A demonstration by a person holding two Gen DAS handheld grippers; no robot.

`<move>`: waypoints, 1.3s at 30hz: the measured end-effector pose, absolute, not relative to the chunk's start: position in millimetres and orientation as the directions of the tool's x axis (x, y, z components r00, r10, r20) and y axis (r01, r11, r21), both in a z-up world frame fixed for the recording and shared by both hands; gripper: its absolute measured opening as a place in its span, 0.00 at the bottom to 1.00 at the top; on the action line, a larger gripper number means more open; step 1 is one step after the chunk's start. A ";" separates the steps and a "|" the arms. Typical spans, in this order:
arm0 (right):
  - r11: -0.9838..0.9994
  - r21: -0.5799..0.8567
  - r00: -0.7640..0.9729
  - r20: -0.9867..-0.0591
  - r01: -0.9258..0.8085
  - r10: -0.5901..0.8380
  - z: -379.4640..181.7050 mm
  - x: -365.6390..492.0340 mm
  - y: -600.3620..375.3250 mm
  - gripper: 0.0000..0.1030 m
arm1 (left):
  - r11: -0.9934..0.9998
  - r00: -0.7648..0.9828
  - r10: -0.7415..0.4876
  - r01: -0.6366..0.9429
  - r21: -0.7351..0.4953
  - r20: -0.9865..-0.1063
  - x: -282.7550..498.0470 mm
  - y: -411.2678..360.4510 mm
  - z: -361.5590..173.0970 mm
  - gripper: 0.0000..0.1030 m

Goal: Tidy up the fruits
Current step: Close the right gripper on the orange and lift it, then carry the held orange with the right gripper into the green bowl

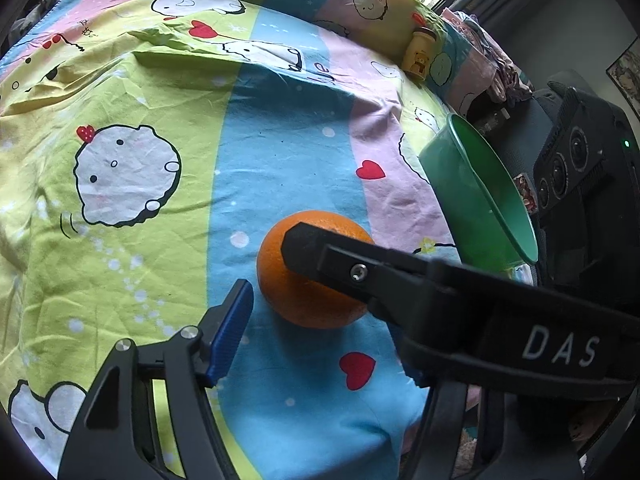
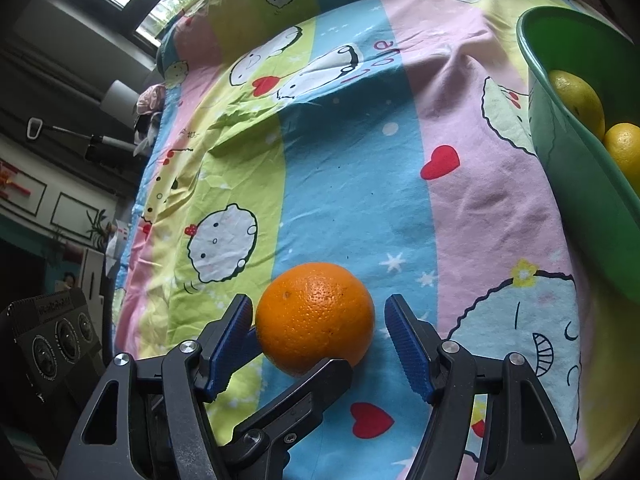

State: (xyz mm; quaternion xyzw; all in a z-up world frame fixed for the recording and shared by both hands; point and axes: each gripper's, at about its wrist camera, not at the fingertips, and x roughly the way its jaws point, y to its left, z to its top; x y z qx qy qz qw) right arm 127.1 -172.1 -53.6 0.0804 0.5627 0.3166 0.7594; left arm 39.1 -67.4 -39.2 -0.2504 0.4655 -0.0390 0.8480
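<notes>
Hiding part of orange [image 1: 316, 276]: black finger [image 1: 320, 256]

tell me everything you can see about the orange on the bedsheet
The orange is round, bright orange, with dimpled, slightly glossy peel and a few tiny dark specks. It is whole and unpeeled, and rests on the blue stripe of the cartoon-print sheet, left of the green bowl. It sits between blue-padded fingers; a black finger crosses its near side. Whether any pad presses it is unclear.
</notes>
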 end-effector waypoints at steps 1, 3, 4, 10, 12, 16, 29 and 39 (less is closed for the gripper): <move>0.781 0.485 0.161 -0.800 -0.393 0.577 -54.0 127.0 -171.2 0.69 | 0.869 0.565 -0.304 -0.165 -0.466 -0.767 38.6 -67.2 -38.9 0.59; 0.780 0.488 0.164 -0.798 -0.392 0.581 -53.7 127.0 -171.5 0.68 | 0.871 0.565 -0.301 -0.166 -0.463 -0.768 38.4 -67.7 -38.3 0.59; 0.783 0.481 0.167 -0.801 -0.395 0.575 -53.7 126.6 -171.5 0.66 | 0.875 0.566 -0.294 -0.165 -0.456 -0.770 38.0 -68.3 -37.8 0.59; 0.779 0.488 0.176 -0.792 -0.394 0.585 -51.5 126.6 -174.8 0.63 | 0.892 0.574 -0.263 -0.162 -0.422 -0.776 38.6 -72.8 -30.7 0.58; 0.772 0.492 0.195 -0.778 -0.401 0.597 -44.5 125.2 -177.8 0.63 | 0.901 0.588 -0.253 -0.147 -0.409 -0.768 39.7 -76.9 -22.9 0.58; 0.762 0.503 0.248 -0.742 -0.408 0.623 -25.4 123.6 -189.0 0.63 | 0.923 0.617 -0.237 -0.099 -0.373 -0.750 44.3 -87.4 -2.4 0.58; 0.759 0.505 0.458 -0.605 -0.411 0.651 60.9 143.9 -240.0 0.63 | 0.954 0.723 -0.260 0.092 -0.284 -0.640 90.1 -132.1 76.5 0.58; 0.771 0.576 0.569 -0.549 -0.274 0.612 52.2 174.2 -303.1 0.63 | 0.942 0.681 -0.335 0.238 -0.236 -0.652 141.3 -182.1 66.3 0.58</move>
